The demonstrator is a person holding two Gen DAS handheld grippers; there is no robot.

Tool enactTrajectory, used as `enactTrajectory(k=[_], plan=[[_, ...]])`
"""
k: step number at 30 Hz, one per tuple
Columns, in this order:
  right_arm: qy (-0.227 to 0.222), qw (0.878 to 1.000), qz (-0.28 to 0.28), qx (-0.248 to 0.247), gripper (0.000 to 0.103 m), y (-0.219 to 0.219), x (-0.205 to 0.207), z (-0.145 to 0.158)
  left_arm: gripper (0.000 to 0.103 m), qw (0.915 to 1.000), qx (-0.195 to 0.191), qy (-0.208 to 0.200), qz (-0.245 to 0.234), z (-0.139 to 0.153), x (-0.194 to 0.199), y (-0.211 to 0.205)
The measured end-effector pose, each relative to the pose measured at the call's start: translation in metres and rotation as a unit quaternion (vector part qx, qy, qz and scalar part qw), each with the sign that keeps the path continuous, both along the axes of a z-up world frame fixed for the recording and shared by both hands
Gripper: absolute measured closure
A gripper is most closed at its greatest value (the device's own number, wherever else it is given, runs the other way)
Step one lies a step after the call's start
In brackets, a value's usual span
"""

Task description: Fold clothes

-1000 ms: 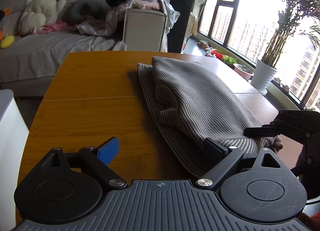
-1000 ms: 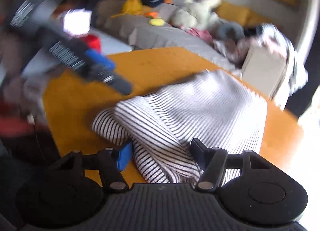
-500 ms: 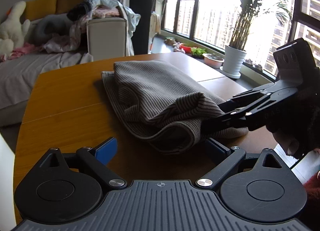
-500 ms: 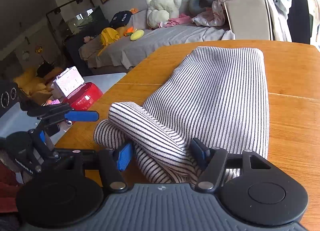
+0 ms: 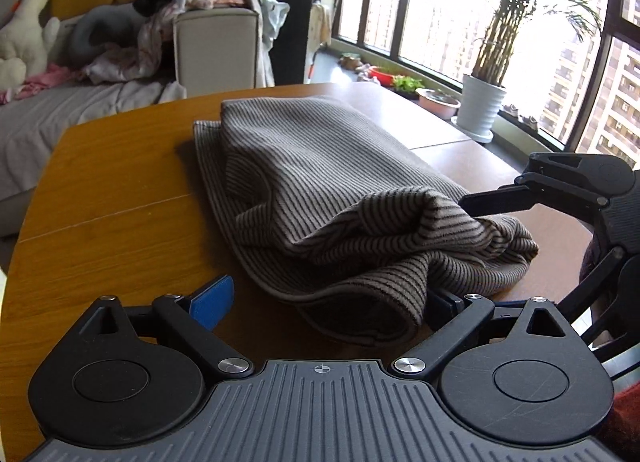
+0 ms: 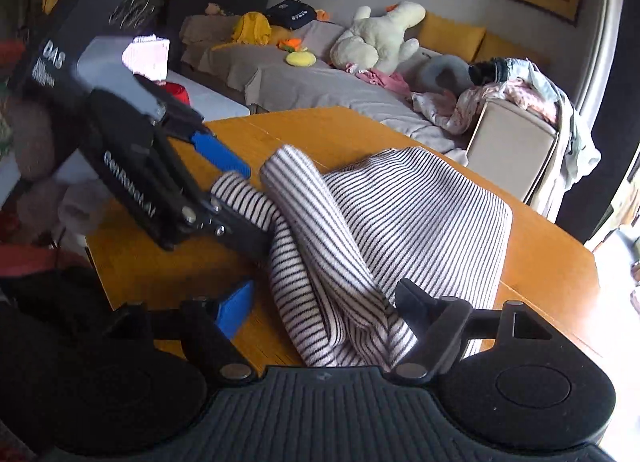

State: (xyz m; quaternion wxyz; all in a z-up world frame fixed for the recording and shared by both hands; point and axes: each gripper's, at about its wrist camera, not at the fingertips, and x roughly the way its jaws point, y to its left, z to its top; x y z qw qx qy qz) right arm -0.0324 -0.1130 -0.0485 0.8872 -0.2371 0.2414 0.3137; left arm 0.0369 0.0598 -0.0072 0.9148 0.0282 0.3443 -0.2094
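Left tongs (image 5: 324, 302): jaws spread wide, gripping nothing. The near hem of the striped garment (image 5: 340, 198) lies between them on the worktop (image 5: 112, 190); the blue pad (image 5: 212, 300) on one side stands apart from the cloth, while the finger on the other side sits just beside or against the bunched hem, contact not clear.

Right tongs (image 6: 324, 310): jaws opening, with a rumpled fold of the garment (image 6: 400, 222) between them. The blue pad (image 6: 236, 308) stands clear of the fabric; the black finger (image 6: 416, 298) lies against the cloth on its other side. No squeeze on the fabric is visible.

Each pair of tongs appears in the other's view. From the left wrist, the right tongs (image 5: 492, 202) reach in from the side, their tip at the raised fold of the garment. From the right wrist, the left tongs (image 6: 240, 198) come in from the opposite side, their fingers on either side of the striped edge.

Beyond both tongs the rest of the garment lies flatter, stretching away across the worktop. Farther off stand a sofa (image 6: 320, 82) with a plush toy (image 6: 376, 38), and a potted plant (image 5: 480, 106) by the window.
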Motion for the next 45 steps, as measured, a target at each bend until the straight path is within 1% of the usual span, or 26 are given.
enactTrajectory(k=[2, 5, 6, 7, 8, 9, 10, 14, 17, 21, 23, 26, 29, 30, 33, 34, 36, 37, 39, 41, 43, 44, 45], plan=[[-0.030, 0.999, 0.003, -0.030, 0.024, 0.007, -0.003, -0.008, 0.004, 1.0000, -0.002, -0.001, 0.000, 0.002, 0.001, -0.001], [-0.083, 0.995, 0.002, -0.062, 0.023, 0.018, -0.005, -0.015, 0.004, 1.0000, -0.008, 0.002, 0.004, 0.004, 0.003, -0.001], [-0.098, 0.992, 0.001, -0.073, 0.025, 0.021, -0.005, -0.016, 0.004, 0.9999, -0.011, 0.003, 0.005, 0.005, 0.004, 0.000], [-0.114, 0.990, 0.002, -0.086, 0.042, 0.023, -0.006, -0.018, 0.004, 0.9999, -0.013, 0.004, 0.006, 0.005, 0.005, 0.000], [-0.118, 0.989, 0.006, -0.091, 0.052, 0.024, -0.005, -0.018, 0.004, 0.9999, -0.015, 0.003, 0.007, 0.006, 0.004, 0.001], [-0.109, 0.990, 0.008, -0.084, 0.063, 0.023, -0.004, -0.015, 0.004, 0.9998, -0.017, 0.003, 0.008, 0.007, 0.004, 0.002], [-0.100, 0.992, 0.006, -0.075, 0.067, 0.022, -0.003, -0.012, 0.004, 0.9998, -0.019, 0.001, 0.009, 0.008, 0.002, 0.003], [-0.069, 0.996, -0.007, -0.049, 0.072, 0.015, 0.003, -0.002, 0.005, 0.9990, -0.041, -0.016, 0.013, 0.020, -0.008, 0.019], [-0.043, 0.998, -0.008, -0.039, 0.076, 0.008, 0.004, 0.004, 0.004, 0.9974, -0.056, -0.034, 0.033, 0.032, -0.013, 0.037], [-0.005, 0.999, 0.018, -0.030, 0.077, -0.001, -0.008, 0.027, 0.004, 0.9934, -0.066, -0.046, 0.082, 0.043, 0.000, 0.057], [0.009, 0.999, 0.039, -0.031, 0.077, -0.005, -0.019, 0.044, 0.005, 0.9928, -0.069, -0.043, 0.088, 0.043, 0.015, 0.058], [0.005, 0.996, 0.076, -0.051, 0.077, -0.007, -0.034, 0.079, 0.008, 0.9951, -0.058, -0.036, 0.070, 0.040, 0.040, 0.045], [-0.014, 0.992, 0.102, -0.069, 0.077, -0.009, -0.037, 0.119, 0.011, 0.9974, -0.046, -0.027, 0.048, 0.034, 0.067, 0.030], [-0.018, 0.992, 0.107, -0.069, 0.077, -0.009, -0.031, 0.130, 0.012, 0.9980, -0.041, -0.023, 0.042, 0.032, 0.075, 0.026], [-0.021, 0.992, 0.113, -0.053, 0.076, -0.010, 0.007, 0.155, 0.015, 0.9989, -0.031, -0.003, 0.034, 0.021, 0.095, 0.023], [-0.016, 0.992, 0.114, -0.046, 0.076, -0.011, 0.024, 0.157, 0.017, 0.9991, -0.027, 0.006, 0.033, 0.016, 0.100, 0.024], [0.003, 0.993, 0.113, -0.027, 0.075, -0.010, 0.066, 0.145, 0.019, 0.9990, -0.023, 0.023, 0.031, 0.006, 0.105, 0.026], [0.009, 0.993, 0.113, -0.021, 0.075, -0.009, 0.087, 0.133, 0.021, 0.9987, -0.024, 0.033, 0.031, 0.001, 0.108, 0.027], [0.025, 0.994, 0.109, -0.006, 0.074, -0.007, 0.127, 0.107, 0.020, 0.9982, -0.030, 0.040, 0.033, -0.004, 0.109, 0.031], [0.054, 0.994, 0.092, 0.014, 0.073, -0.005, 0.157, 0.082, 0.020, 0.9977, -0.038, 0.043, 0.036, -0.007, 0.109, 0.035], [0.084, 0.993, 0.074, 0.034, 0.065, -0.007, 0.179, 0.060, 0.020, 0.9974, -0.041, 0.045, 0.038, -0.009, 0.110, 0.038], [0.095, 0.992, 0.063, 0.047, 0.063, -0.008, 0.188, 0.051, 0.020, 0.9977, -0.038, 0.042, 0.038, -0.009, 0.109, 0.038], [0.106, 0.991, 0.055, 0.062, 0.058, -0.010, 0.194, 0.045, 0.020, 0.9979, -0.035, 0.040, 0.038, -0.009, 0.109, 0.039]])
